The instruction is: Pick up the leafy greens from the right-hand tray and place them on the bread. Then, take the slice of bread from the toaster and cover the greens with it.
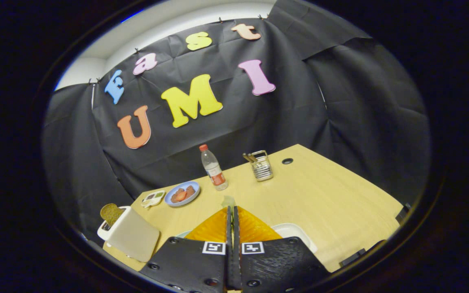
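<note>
One bread slice (111,213) stands in the toaster (130,238) (fingers (255,230) pinch greens (229,200)).

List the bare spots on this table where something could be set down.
The widest bare stretch of table lies right of the cutlery rack, toward the far corner. A smaller gap sits between bottle and shut gripper. The left is crowded: toaster, blue plate, small dish.
</note>
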`<state>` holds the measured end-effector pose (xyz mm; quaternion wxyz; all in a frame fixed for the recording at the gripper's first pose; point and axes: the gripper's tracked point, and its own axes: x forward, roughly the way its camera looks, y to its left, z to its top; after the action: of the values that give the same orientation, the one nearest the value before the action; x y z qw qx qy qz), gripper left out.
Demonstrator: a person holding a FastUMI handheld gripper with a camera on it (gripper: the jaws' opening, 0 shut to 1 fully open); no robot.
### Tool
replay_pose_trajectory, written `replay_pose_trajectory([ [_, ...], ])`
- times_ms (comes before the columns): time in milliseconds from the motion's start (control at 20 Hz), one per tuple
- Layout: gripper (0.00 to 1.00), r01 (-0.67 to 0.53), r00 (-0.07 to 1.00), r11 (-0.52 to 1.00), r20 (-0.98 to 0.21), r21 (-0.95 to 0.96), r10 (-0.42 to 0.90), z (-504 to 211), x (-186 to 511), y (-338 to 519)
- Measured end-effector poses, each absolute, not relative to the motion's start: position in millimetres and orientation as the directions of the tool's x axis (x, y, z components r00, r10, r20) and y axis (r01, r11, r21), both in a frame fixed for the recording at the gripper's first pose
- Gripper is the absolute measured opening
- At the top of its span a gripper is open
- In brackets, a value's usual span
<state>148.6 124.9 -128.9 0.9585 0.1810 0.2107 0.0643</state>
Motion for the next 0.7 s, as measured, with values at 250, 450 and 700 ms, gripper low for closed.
replay_pose_trajectory([
  [250, 0.0, -0.106, 0.895, 0.909, -0.36, 0.404, 0.264, -127.9, 146.4, 195.8],
  [450, 0.0, -0.148, 0.877, 0.88, -0.351, 0.451, 0.328, -130.2, 140.7, 254.6],
  [700, 0.0, -0.193, 0.85, 0.822, -0.327, 0.535, 0.412, -133.4, 134.2, 313.9],
])
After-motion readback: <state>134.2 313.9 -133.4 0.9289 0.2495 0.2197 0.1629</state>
